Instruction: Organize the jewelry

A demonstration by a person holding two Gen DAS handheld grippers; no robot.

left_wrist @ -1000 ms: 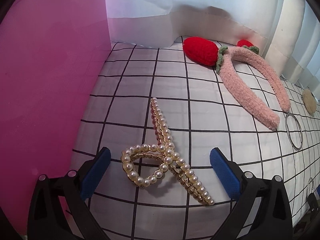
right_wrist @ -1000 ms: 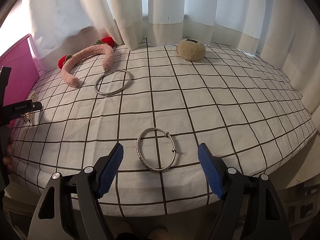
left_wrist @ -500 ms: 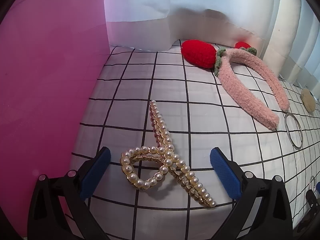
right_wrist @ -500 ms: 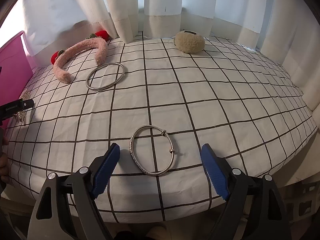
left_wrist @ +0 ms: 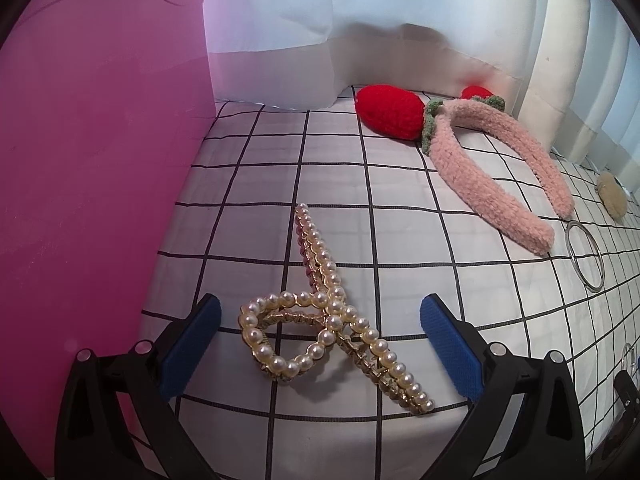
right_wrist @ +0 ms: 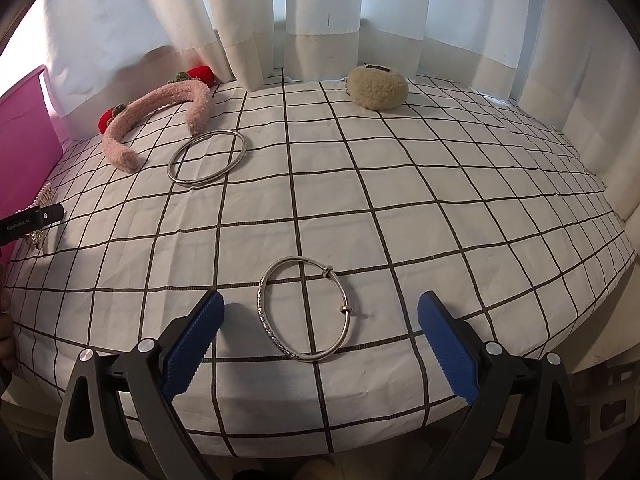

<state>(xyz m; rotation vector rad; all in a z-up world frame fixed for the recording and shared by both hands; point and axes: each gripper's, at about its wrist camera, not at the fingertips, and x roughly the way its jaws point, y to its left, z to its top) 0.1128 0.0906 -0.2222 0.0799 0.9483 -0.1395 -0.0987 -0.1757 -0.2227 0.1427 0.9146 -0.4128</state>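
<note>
A pearl hair claw (left_wrist: pixel 328 316) lies on the checked cloth, between the blue pads of my open left gripper (left_wrist: pixel 320 344), untouched. A silver beaded bangle (right_wrist: pixel 306 308) lies between the pads of my open right gripper (right_wrist: pixel 318 344), just ahead of them, untouched. A plain silver bangle (right_wrist: pixel 207 158) lies farther back left; it also shows in the left wrist view (left_wrist: pixel 585 254). A pink fuzzy headband (left_wrist: pixel 492 184) with red strawberries (left_wrist: pixel 390 114) lies at the back; it also shows in the right wrist view (right_wrist: pixel 160 116).
A pink box wall (left_wrist: pixel 92 160) stands close at the left of the hair claw. A beige fluffy clip (right_wrist: pixel 378 84) sits at the back by the white curtains (right_wrist: pixel 312 8). The table's front edge (right_wrist: pixel 320 444) is right under my right gripper.
Both grippers have moved slightly forward, so the hair claw and the beaded bangle sit closer in between their pads. Nothing on the cloth has moved.
</note>
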